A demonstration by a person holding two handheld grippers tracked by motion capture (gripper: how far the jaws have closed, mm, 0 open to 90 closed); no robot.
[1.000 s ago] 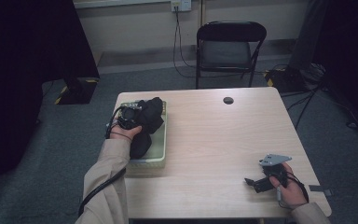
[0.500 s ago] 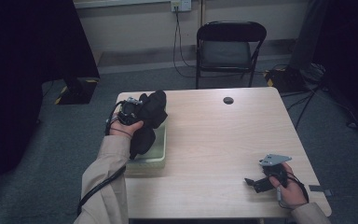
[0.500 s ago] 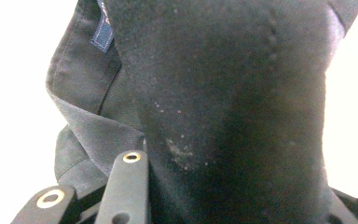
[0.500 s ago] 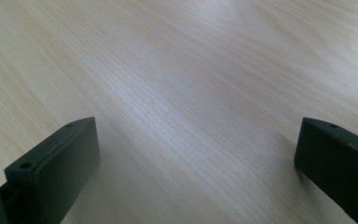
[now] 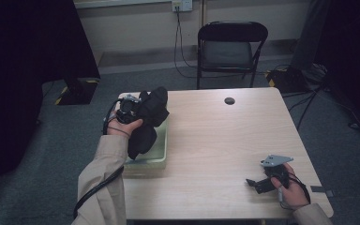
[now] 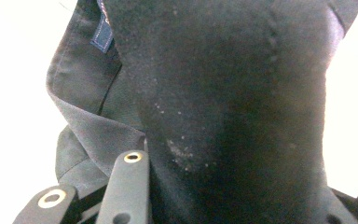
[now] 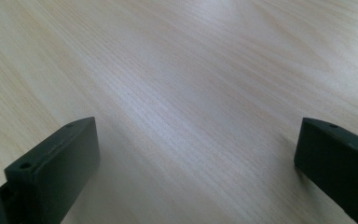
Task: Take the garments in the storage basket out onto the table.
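Left gripper (image 5: 138,110) clamped on a bundle of black fabric, a soft crumpled garment (image 5: 147,122), held above the pale green shallow plastic tray (image 5: 161,152) at the left edge of the light wooden table (image 5: 215,140); the cloth's lower end hangs into the tray. In the left gripper view the dark cloth (image 6: 214,102) bulges between the jaws, a blue tag near the top. Right gripper (image 5: 258,183) rests near the table's front right corner, jaws spread wide over bare wood, grasping nothing. Small black round disc (image 5: 229,100) lies near the far edge.
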